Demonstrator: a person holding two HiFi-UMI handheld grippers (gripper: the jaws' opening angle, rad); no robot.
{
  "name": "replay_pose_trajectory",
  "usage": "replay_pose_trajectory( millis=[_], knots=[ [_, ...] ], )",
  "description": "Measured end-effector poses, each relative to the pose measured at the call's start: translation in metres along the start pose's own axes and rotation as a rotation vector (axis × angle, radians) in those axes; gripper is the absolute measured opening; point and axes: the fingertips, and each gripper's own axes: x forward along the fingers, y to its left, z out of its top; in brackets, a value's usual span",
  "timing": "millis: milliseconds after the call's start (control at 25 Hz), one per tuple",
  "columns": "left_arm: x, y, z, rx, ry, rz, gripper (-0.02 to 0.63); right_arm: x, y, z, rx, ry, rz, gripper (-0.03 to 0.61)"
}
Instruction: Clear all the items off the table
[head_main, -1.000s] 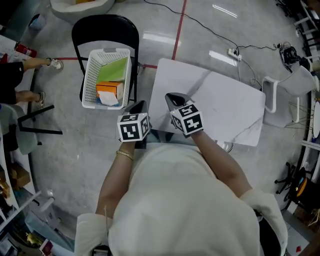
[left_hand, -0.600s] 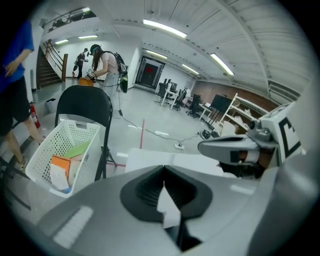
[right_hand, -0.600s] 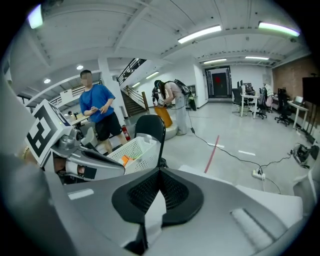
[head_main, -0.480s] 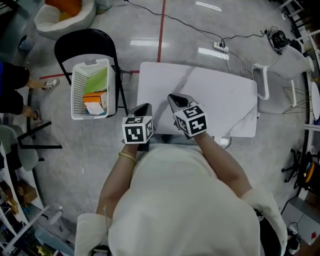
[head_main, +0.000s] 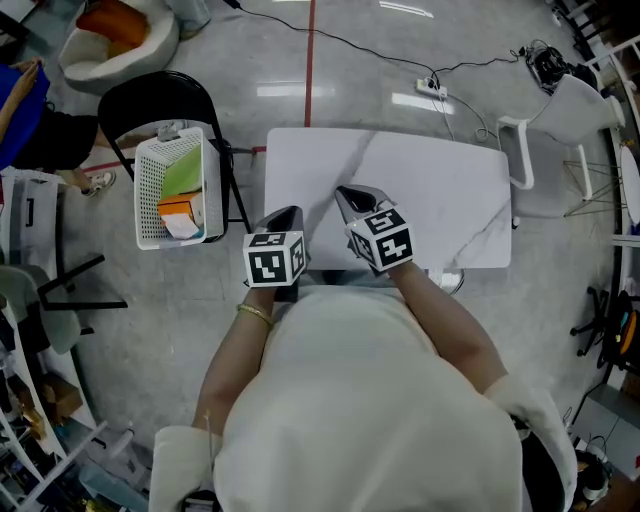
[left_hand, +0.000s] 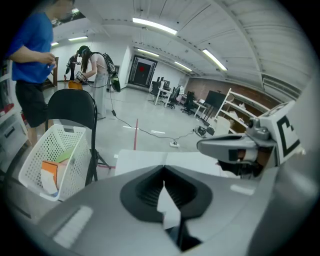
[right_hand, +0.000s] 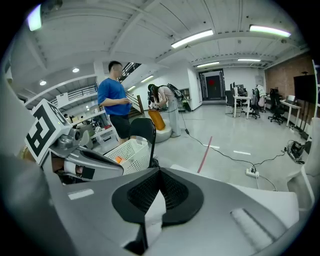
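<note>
The white marble-patterned table (head_main: 430, 190) has nothing on it. My left gripper (head_main: 290, 213) hangs over the table's near left edge, shut and empty. Just to its right, my right gripper (head_main: 351, 194) is over the near part of the table top, also shut with nothing held. In the left gripper view the jaws (left_hand: 163, 171) meet above the table (left_hand: 142, 160), with the right gripper (left_hand: 235, 147) beside them. The right gripper view shows its jaws (right_hand: 159, 172) pressed together. A white basket (head_main: 150, 190) with a green, an orange and a white item stands on a black chair (head_main: 140, 95).
A white chair (head_main: 560, 110) stands at the table's right end. A power strip (head_main: 432, 88) and cables lie on the floor behind, crossed by a red floor line (head_main: 309, 40). A person in blue (right_hand: 116, 102) stands beyond the basket. Shelving (head_main: 30, 440) lines the left.
Both shut grippers have swung round with the person, so the table now lies square in front instead of angled. The basket and chair sit further left in the head view.
</note>
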Motion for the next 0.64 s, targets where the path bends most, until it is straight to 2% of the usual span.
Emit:
replay_pose_trajectory(
  millis=[640],
  knots=[
    [-0.004,0.011,0.002,-0.020,-0.011,0.027,0.009,0.006,0.007,0.002,-0.038,0.004,0.029,-0.002]
  ],
)
